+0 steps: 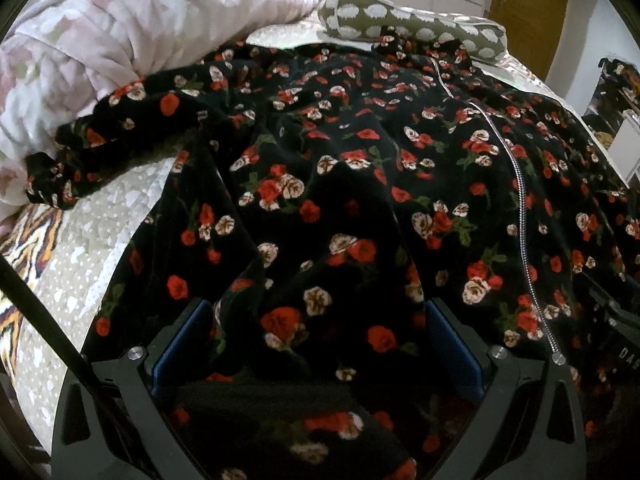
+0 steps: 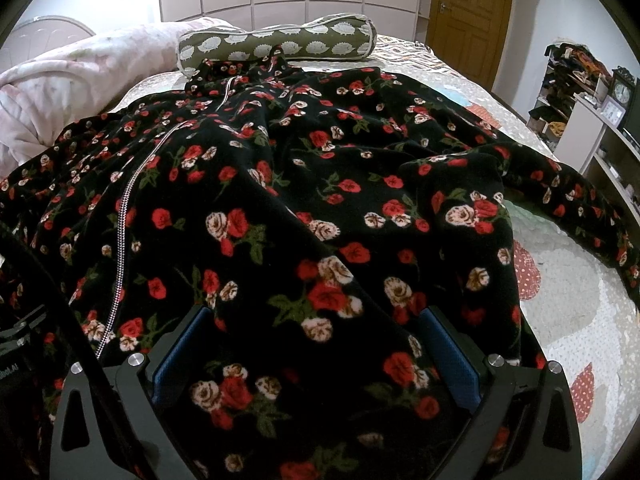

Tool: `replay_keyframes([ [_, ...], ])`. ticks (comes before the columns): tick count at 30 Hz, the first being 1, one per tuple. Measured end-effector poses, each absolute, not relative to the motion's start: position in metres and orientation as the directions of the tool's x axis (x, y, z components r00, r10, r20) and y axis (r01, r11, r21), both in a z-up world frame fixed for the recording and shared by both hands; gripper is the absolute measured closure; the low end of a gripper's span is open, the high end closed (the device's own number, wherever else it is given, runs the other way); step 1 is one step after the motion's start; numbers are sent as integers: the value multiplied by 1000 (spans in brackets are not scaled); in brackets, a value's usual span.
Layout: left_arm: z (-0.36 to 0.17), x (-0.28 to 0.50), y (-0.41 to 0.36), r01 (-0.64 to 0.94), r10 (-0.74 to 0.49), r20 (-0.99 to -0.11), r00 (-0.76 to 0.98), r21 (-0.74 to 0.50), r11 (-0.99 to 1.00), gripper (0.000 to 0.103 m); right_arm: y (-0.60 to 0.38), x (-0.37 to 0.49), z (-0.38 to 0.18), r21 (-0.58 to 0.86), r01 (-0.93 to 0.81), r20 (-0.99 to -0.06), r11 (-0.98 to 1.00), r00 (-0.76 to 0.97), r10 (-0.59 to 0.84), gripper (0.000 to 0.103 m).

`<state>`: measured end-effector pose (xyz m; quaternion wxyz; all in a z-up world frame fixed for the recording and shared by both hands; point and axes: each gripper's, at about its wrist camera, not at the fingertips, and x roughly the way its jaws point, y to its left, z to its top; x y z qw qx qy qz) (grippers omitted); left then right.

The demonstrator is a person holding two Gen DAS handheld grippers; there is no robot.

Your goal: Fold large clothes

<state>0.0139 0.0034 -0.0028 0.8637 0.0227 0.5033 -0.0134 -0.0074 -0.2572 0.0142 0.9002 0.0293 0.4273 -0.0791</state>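
A bedroom bed [image 2: 568,320] with a patterned quilt carried the black rose-print fleece robe [image 2: 304,184], spread zipper-up, its collar by the hedgehog-print bolster [image 2: 280,40]. Both the left claw [image 1: 316,344] and the right claw [image 2: 316,344] stood wide over the near hem, fabric between the jaws but not pinched. Folding looked about to start: each would need to close on the hem. One sleeve [image 2: 580,200] trailed toward the bed's right edge; the pink comforter [image 1: 100,40] crowded the left.

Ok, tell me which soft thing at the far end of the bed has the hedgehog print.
The olive bolster pillow, lying across the bed beyond the floral robe's collar. The pink quilt bunched beside it is pale and blotchy.
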Motion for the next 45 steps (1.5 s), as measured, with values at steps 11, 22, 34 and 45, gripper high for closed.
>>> replay_keyframes([
  [11, -2, 18, 4, 47, -11, -844, 536, 17, 999, 1, -260, -7, 14, 15, 161, -786, 987, 612, -88, 0],
  [22, 102, -8, 116, 36, -189, -748, 636, -216, 976, 35, -272, -12, 16, 106, 152, -758, 983, 652, -20, 0],
  [34, 52, 125, 275, -373, -140, -872, 469, -340, 863, 32, -265, -8, 14, 40, 152, -784, 988, 617, -63, 0],
  [45, 103, 67, 307, -327, -150, -724, 673, -474, 818, 88, -265, -9, 14, 46, 150, -762, 988, 645, -62, 0],
])
